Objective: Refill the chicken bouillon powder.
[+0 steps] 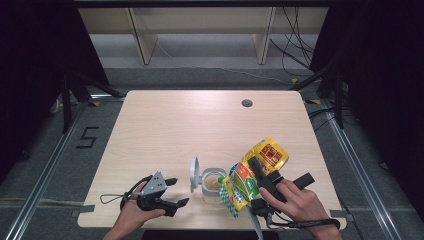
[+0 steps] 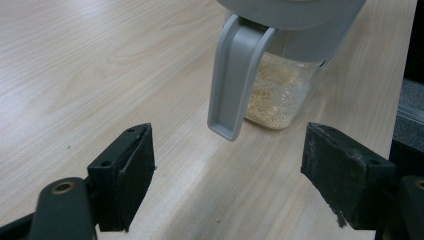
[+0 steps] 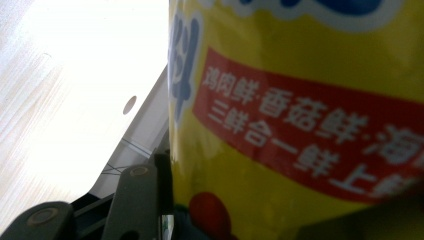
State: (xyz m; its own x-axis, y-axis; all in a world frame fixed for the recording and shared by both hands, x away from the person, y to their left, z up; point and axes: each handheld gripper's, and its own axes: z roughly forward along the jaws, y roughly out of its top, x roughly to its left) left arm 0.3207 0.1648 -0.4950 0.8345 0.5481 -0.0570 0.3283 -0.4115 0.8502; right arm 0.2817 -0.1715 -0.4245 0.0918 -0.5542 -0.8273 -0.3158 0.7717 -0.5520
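Observation:
A clear jar [image 1: 213,184] with pale granules in its bottom stands near the table's front edge, its grey lid [image 1: 193,174] swung up on the left. My right gripper [image 1: 256,169] is shut on a yellow printed bag [image 1: 260,165], held tilted with its green-and-white end [image 1: 231,197] low beside the jar's mouth. In the right gripper view the yellow bag [image 3: 300,100] sits against the left finger [image 3: 142,200]. My left gripper [image 1: 178,191] rests open on the table left of the jar. Its own view shows the left gripper [image 2: 230,172] empty, facing the jar [image 2: 272,100] and the lid's grey latch [image 2: 234,80].
The wooden table [image 1: 200,125] has a round cable hole [image 1: 246,103] at the back right. Metal rails run along the floor on both sides, and a shelf frame [image 1: 200,30] stands beyond the table. Loose crumbs [image 2: 217,220] lie on the wood near the left jaws.

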